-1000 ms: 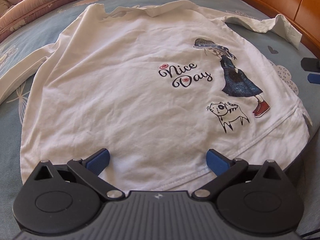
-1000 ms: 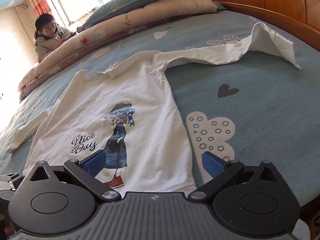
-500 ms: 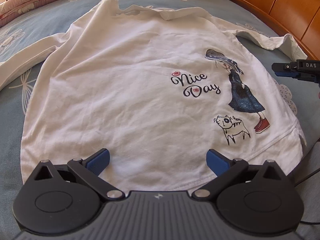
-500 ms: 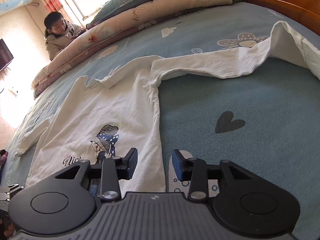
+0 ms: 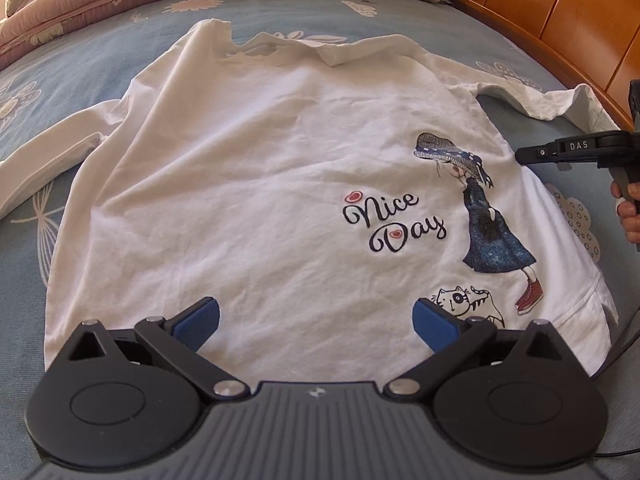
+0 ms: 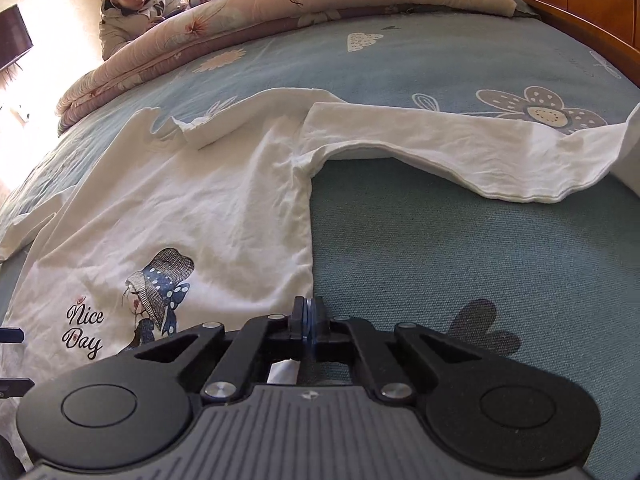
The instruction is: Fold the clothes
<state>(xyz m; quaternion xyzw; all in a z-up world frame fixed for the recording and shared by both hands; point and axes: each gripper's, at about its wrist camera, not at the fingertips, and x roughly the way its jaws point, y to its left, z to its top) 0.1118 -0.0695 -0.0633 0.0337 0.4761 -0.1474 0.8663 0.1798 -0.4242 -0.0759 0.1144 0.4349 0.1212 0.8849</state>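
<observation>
A white long-sleeved shirt [image 5: 280,200] with a "Nice Day" girl-and-cat print lies flat, front up, on the bed. My left gripper [image 5: 316,316] hovers open over its hem, blue pads wide apart with nothing between them. My right gripper [image 6: 308,312] is shut, its pads meeting right on the shirt's [image 6: 200,208] side edge below the armpit. In the left wrist view the right gripper [image 5: 524,155] touches that same edge, held by a hand [image 5: 630,208]. The right sleeve [image 6: 440,140] stretches out across the sheet.
The blue flowered bedsheet [image 6: 480,260] lies under the shirt. A rolled pink quilt [image 6: 280,12] and pillows run along the far side. A wooden bed frame [image 5: 560,12] curves along the right. A person [image 6: 136,8] sits beyond the quilt.
The right gripper slid forward along the shirt's side edge and its jaws went from wide open to shut there. The left gripper drifted slightly over the hem and stayed open.
</observation>
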